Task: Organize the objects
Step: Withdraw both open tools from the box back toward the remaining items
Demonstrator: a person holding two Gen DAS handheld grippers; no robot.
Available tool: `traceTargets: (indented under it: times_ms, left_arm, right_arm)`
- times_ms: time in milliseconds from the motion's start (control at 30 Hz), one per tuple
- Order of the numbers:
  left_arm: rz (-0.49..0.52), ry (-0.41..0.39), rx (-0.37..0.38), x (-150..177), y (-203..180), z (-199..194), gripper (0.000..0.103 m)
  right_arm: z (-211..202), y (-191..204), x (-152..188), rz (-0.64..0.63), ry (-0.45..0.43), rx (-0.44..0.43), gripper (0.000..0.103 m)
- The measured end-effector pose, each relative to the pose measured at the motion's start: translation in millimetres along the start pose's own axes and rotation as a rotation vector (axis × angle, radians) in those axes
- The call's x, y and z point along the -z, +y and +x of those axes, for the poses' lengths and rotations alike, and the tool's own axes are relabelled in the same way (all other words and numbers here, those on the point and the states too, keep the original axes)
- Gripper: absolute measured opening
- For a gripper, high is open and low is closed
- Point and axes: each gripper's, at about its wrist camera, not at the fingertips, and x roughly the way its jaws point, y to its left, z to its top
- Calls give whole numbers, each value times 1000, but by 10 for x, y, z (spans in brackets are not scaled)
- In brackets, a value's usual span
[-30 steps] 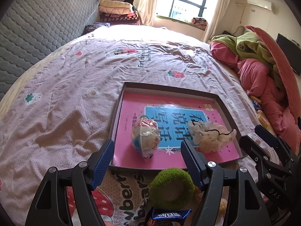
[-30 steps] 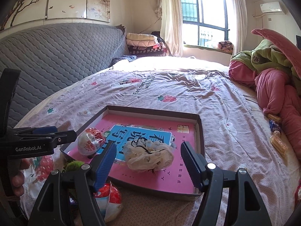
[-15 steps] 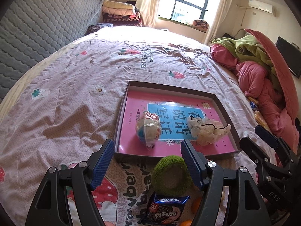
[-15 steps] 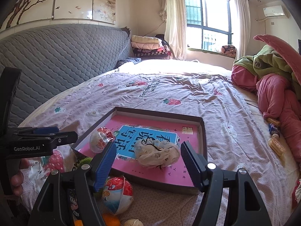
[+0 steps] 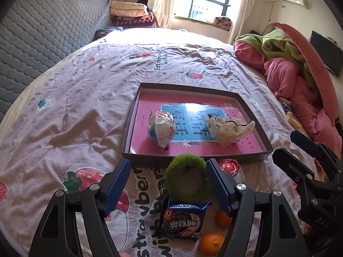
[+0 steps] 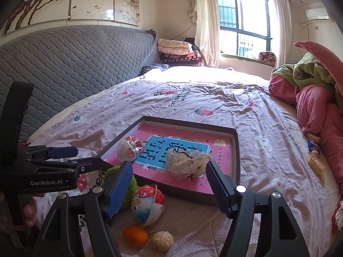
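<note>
A shallow dark tray [image 5: 193,157] with a pink book as its floor lies on the bed. Inside it are a wrapped toy ball [image 5: 161,128] and a crumpled white cloth [image 5: 229,128]. In front of the tray lie a green fuzzy ring [image 5: 186,177], a cookie packet [image 5: 182,220], a red-white wrapped ball [image 6: 148,203], two oranges [image 5: 211,243] and a beige nut-like ball [image 6: 160,239]. My left gripper [image 5: 168,167] hangs open over the green ring, pads clear of it. My right gripper [image 6: 168,166] is open, empty, near the tray's front edge [image 6: 193,197].
A pile of pink and green bedding [image 5: 295,68] fills the right side. The grey quilted headboard [image 6: 64,68] runs along the left. Folded blankets [image 6: 175,51] sit at the far end. Snack packets [image 6: 315,162] lie by the right edge. A hand [image 6: 29,209] holds the left gripper.
Both grippers have drawn back from the tray. The cookie packet, oranges, nut-like ball and red-white ball have come into view in front of it. Neither gripper's opening changed.
</note>
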Motion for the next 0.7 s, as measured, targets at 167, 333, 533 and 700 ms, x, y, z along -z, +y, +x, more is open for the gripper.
traceTargets:
  times_ms: [167,333,533,700]
  left_arm:
    - [16,15,-2,68,-13,-5,75]
    - [21,29,-4,118,11,-13,75]
    - [18,49,9,166,32,-3,75]
    - [45,66,5,235,9,13,75]
  right_arm:
    - [-33,-27,51,-3,18,2,70]
    - [-58,-41,84,-18,28,18,70]
    - [-62,17,120,-43,49,16,70]
    - [-50,79,185,-73,79,20,70]
